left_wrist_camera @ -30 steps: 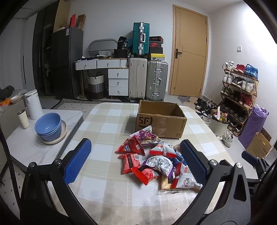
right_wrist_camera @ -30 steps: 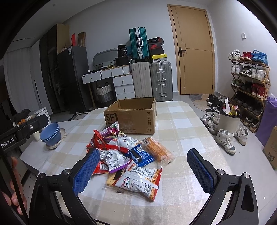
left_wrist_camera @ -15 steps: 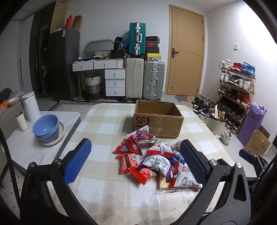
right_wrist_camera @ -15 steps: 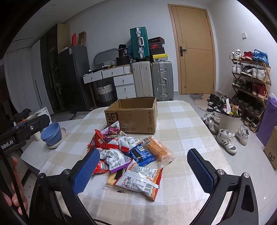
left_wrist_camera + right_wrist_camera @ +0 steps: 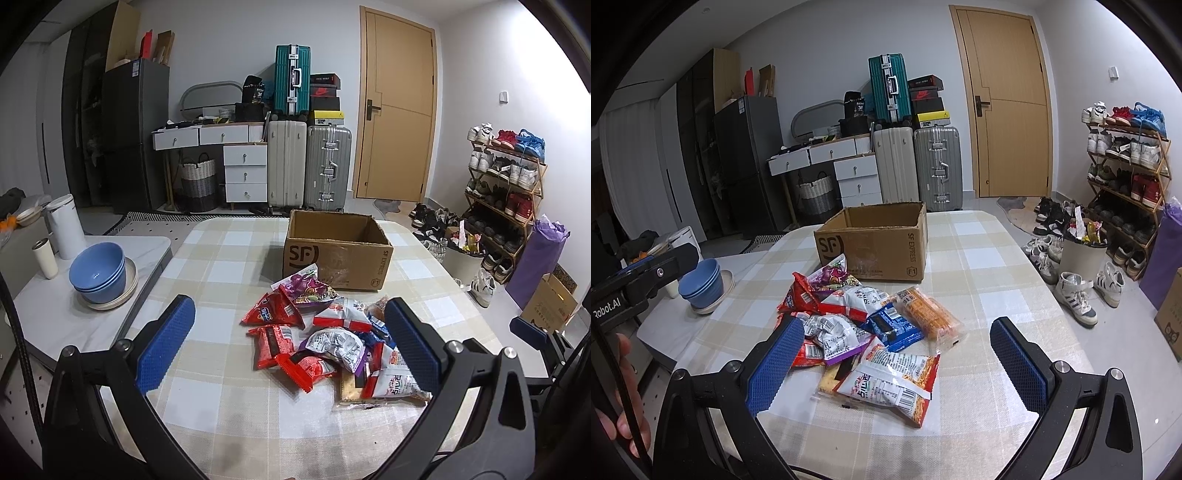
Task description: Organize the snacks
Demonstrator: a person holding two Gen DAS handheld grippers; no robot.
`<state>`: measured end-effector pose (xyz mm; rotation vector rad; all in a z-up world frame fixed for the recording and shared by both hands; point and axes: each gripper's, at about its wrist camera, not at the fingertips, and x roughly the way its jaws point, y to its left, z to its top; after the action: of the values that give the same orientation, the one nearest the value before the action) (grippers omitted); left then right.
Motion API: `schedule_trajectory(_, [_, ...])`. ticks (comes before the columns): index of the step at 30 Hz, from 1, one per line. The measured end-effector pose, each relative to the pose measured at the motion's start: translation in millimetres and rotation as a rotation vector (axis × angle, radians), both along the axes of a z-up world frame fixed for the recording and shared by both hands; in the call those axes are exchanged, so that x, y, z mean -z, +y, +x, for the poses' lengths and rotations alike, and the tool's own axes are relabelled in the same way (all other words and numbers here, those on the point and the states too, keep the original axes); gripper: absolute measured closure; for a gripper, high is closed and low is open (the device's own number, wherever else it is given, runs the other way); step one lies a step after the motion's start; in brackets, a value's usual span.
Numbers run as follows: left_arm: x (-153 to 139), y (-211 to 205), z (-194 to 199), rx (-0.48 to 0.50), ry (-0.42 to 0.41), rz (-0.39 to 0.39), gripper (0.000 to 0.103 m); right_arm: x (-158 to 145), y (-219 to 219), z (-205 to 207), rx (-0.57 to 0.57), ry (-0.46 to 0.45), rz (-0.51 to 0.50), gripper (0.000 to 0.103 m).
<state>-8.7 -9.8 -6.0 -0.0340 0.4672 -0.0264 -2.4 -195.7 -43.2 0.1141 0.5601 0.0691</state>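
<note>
At the far left of the left wrist view, a white canister [image 5: 66,226] and a small white cup [image 5: 44,257] are seen on a grey side table [image 5: 44,314]; just beside them 2 blue bowls [image 5: 98,271] are stacked on a cream plate [image 5: 127,288]. Further right, the checked tablecloth [image 5: 229,258] is spread over the main table; the left gripper [image 5: 291,343] is held above its near edge with both blue pads spread wide and nothing between them. Past the pads, a heap of snack packets [image 5: 325,343] is laid on the cloth, red packets [image 5: 273,314] at its left side, a silver and purple packet [image 5: 336,345] in the middle and a white and red packet [image 5: 391,384] at its near right. Behind the heap, an open cardboard box [image 5: 336,251] marked SF is placed upright; a purple packet [image 5: 308,286] is touching its front wall. At the far right, a shoe rack [image 5: 506,192] is stood against the wall.

In the right wrist view, the right gripper [image 5: 897,354] is likewise held wide apart and unloaded, above the near side of the heap; a blue packet [image 5: 890,325] and an orange packet [image 5: 929,310] are seen at the heap's right side, and a white bin [image 5: 1080,256] is set on the floor beside the table.
</note>
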Motion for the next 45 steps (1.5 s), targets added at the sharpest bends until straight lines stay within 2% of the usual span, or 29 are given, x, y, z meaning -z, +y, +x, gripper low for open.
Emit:
schedule_trajectory(14, [11,0,-2,0.005,0.023,0.0,0.001,5,-3,3,-0.003,0.024,0.007,0.0])
schedule_trajectory(26, [25,6,25,-0.006,0.085,-0.006,0.001,11,-10,10,0.019,0.056,0.011,0.0])
schedule_trajectory(29, [29,15,33,0.007,0.096,-0.044,0.001,15,-14,14,0.018,0.068,0.01,0.0])
schedule_trajectory(31, [35,22,39,0.019,0.103,-0.063,0.001,23,-16,22,-0.007,0.11,0.019,0.0])
schedule_trajectory(35, [52,33,55,-0.004,0.157,-0.07,0.001,58,-16,45,-0.071,0.27,0.051,0.0])
schedule_trajectory(41, [106,46,97,-0.016,0.326,-0.098,0.001,98,-17,74,-0.108,0.373,0.122,0.0])
schedule_trajectory(45, [137,51,118,-0.008,0.397,-0.135,0.001,116,-24,97,-0.121,0.441,0.221,0.011])
